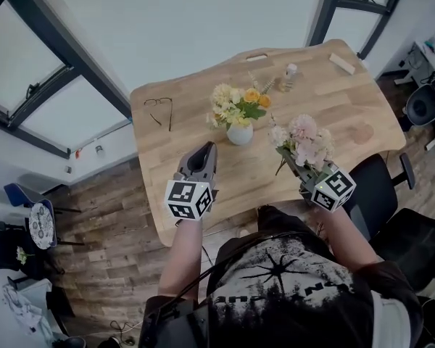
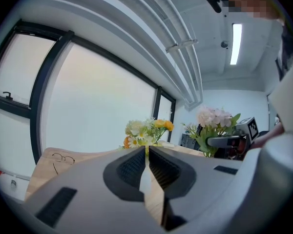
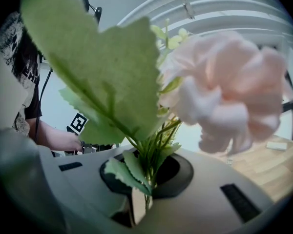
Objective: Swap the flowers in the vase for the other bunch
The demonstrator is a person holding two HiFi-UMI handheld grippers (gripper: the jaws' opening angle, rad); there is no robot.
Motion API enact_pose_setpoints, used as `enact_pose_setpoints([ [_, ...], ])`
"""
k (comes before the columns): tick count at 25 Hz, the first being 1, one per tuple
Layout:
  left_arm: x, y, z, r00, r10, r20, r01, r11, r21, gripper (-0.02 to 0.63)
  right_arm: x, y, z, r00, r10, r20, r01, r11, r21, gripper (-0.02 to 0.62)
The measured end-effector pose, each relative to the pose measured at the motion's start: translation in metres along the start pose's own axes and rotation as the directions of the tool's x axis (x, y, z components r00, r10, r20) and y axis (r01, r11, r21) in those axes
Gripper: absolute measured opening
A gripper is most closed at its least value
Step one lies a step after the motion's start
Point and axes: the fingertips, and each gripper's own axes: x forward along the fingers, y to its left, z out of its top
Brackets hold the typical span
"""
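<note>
The right gripper point(image 1: 309, 178) pinched the thin green stems of the ruffled pink bunch point(image 1: 303, 142), while the left gripper point(image 1: 205, 154), ribbed jaws pressed together on nothing, pointed at the round white vase point(image 1: 239, 133) of yellow flowers point(image 1: 235, 106) just ahead on the pale wooden bench point(image 1: 348, 100).

Office, swivel chair point(image 1: 383, 187), wooden table point(image 1: 326, 96)

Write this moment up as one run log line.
left gripper: shut, empty | right gripper: shut on pink bunch | yellow bunch: in vase | swap: not yet done
</note>
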Motion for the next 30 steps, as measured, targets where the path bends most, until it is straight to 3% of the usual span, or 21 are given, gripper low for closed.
enact_pose_setpoints([
  [4, 0.017, 0.006, 0.009, 1.000, 0.008, -0.005, -0.008, 1.000, 0.019, 0.027, 0.007, -0.015, 0.002, 1.000, 0.005, 0.002, -0.005, 1.000, 0.006, 0.034],
  [14, 0.051, 0.029, 0.015, 0.999, 0.042, -0.028, -0.040, 0.998, 0.057, 0.250, 0.017, -0.046, 0.005, 1.000, -0.003, 0.000, 0.003, 1.000, 0.015, 0.034],
  [24, 0.082, 0.032, 0.019, 0.998, -0.020, -0.054, 0.022, 0.999, 0.037, 0.322, 0.026, -0.063, 0.000, 1.000, -0.009, -0.017, 0.010, 0.999, 0.036, 0.034],
  [30, 0.099, 0.030, 0.015, 0.995, -0.053, -0.079, 0.054, 0.999, 0.011, 0.330, 0.034, -0.072, 0.001, 1.000, -0.007, -0.017, 0.008, 0.999, 0.040, 0.034],
])
